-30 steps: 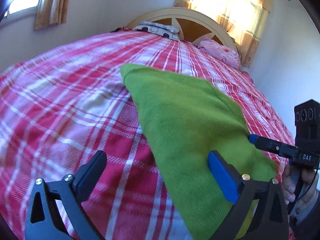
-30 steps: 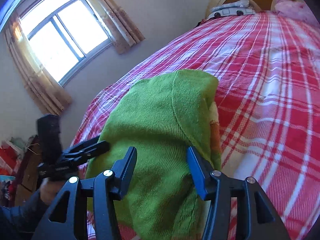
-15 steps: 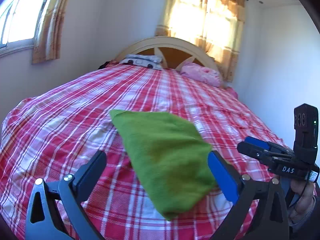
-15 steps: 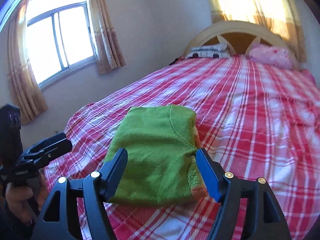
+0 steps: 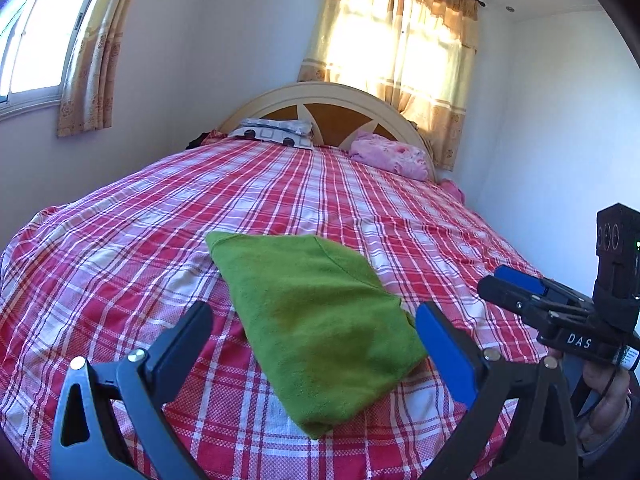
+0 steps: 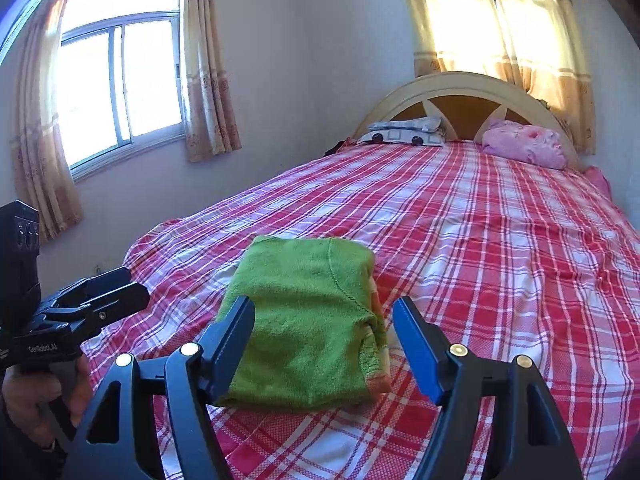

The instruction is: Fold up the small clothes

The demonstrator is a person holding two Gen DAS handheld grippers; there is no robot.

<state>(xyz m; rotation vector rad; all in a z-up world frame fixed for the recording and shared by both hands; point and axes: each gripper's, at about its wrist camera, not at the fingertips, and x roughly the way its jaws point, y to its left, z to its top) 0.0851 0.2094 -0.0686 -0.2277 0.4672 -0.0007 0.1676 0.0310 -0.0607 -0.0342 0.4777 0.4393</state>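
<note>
Bedroom, daylight; pale walls, a sliding window on one side with patterned beige curtains, a second curtained window glowing behind the headboard; bed fills both views, covered in a red, pink and white plaid sheet; arched cream headboard with brown panels; a white pillow with dark square print and a pink floral pillow lie against it. Green knitted garment lies folded into a compact bundle on the sheet near the foot of the bed, seam line visible across its top, an orange-edged layer peeking out at one side in the right wrist view; nothing touches it. Left gripper hovers short of the bundle, jaws spread wide, nothing between the pads; one finger black, the other faced in blue. Right gripper likewise above and short of the garment, jaws well apart and clear of the cloth, empty. Each tool shows in the other's view: right gripper at the edge of the left view, held by a hand, white lettering "DAS" legible on its body, a small green light on the black camera block above; left gripper in the right view, also gripped by a hand, small white print on its body reads roughly "GenRobot.AI", not fully sharp; lettering elsewhere too small to read.
</note>
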